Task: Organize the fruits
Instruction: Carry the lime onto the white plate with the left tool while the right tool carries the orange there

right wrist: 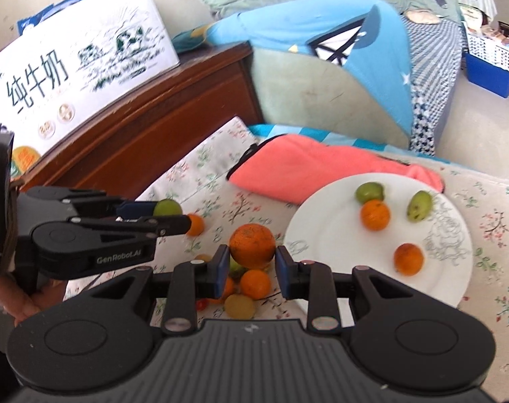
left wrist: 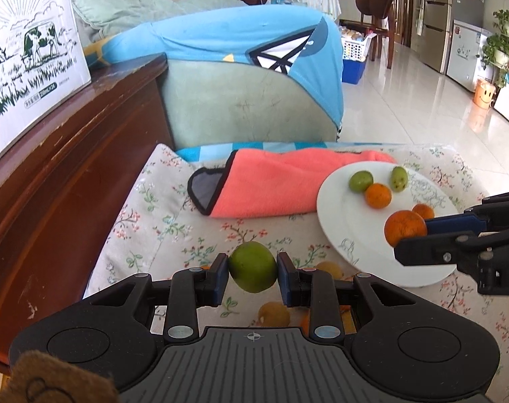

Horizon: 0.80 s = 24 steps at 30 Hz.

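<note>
Plate (left wrist: 335, 221) is the reference for both carries. White, round, no long axis, so approach heading doesn't matter, only which free patch each fruit drops onto.

Left hand-held gripper (left wrist: 252, 272): pads pinching a green fruit (left wrist: 252, 271) at its sides, lifted off the floral cloth (left wrist: 160, 208). In its own view the plate sits at about 2 o'clock, near rim close. Loose fruit lies on the cloth underneath, mostly hidden by the gripper body.

Right hand-held gripper (right wrist: 252, 263): pads on both sides of a large orange (right wrist: 252, 246), held above the cloth. In its view the plate rim (right wrist: 298, 221) starts just right of the pads, at about 2–3 o'clock. In the left view that orange (left wrist: 405, 228) already overlaps the plate edge, so I judge the right side nearer.

Already on the plate: two green fruits (right wrist: 369, 192) (right wrist: 419, 205) toward 12 o'clock, a small orange (right wrist: 375, 214) just beside the first green one, another orange (right wrist: 409, 259) nearer the front. Bare patch at the plate's 7–9 o'clock edge looks like the easiest drop for the right.

Still on the cloth under the right gripper: a cluster of small oranges (right wrist: 255, 283) and a yellowish fruit (right wrist: 239, 306); one more small orange (right wrist: 195, 224) sits by the left fingers.

Pink towel (right wrist: 308, 168) lies at the plate's 11 o'clock, touching or tucked under the rim; can't tell which.

Risk, my read: both grippers converge on the same near rim, so right first.
</note>
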Motion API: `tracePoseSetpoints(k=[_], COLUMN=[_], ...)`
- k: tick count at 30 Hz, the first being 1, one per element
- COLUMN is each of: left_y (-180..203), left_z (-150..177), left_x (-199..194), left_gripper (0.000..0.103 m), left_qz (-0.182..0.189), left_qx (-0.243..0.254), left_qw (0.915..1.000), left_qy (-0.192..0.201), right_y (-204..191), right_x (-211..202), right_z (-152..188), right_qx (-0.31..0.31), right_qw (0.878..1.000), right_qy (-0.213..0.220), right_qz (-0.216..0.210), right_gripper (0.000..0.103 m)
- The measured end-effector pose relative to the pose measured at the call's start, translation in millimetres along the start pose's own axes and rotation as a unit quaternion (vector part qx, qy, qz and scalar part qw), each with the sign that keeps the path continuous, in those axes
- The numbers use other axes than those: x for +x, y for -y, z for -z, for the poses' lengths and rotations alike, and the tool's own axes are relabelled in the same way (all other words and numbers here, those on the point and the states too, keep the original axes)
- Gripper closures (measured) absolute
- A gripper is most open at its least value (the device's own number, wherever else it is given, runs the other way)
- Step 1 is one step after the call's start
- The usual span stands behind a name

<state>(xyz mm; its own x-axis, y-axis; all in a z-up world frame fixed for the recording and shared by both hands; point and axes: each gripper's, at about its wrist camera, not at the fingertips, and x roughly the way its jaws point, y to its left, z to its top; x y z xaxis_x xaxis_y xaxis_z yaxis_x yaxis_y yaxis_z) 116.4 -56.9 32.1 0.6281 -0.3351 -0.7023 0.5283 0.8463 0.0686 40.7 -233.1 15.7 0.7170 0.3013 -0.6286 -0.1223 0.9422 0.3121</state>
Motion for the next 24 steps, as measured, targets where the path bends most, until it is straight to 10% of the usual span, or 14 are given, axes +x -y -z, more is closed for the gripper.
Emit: tracePoseSetpoints(k=[24], left_y=[45], left_z=[-24], left_x=[10], left_gripper=[0.075], left_qz=[0.029], left_qx=[0.005], left_qw=[0.9995], left_qy=[0.009], right_y=[52], right_x=[-28], right_z=[-10], right_qx=[0.079], right_qw=[0.996], right_qy=[0.022], right_qz=[0.044], right_gripper=[0.074])
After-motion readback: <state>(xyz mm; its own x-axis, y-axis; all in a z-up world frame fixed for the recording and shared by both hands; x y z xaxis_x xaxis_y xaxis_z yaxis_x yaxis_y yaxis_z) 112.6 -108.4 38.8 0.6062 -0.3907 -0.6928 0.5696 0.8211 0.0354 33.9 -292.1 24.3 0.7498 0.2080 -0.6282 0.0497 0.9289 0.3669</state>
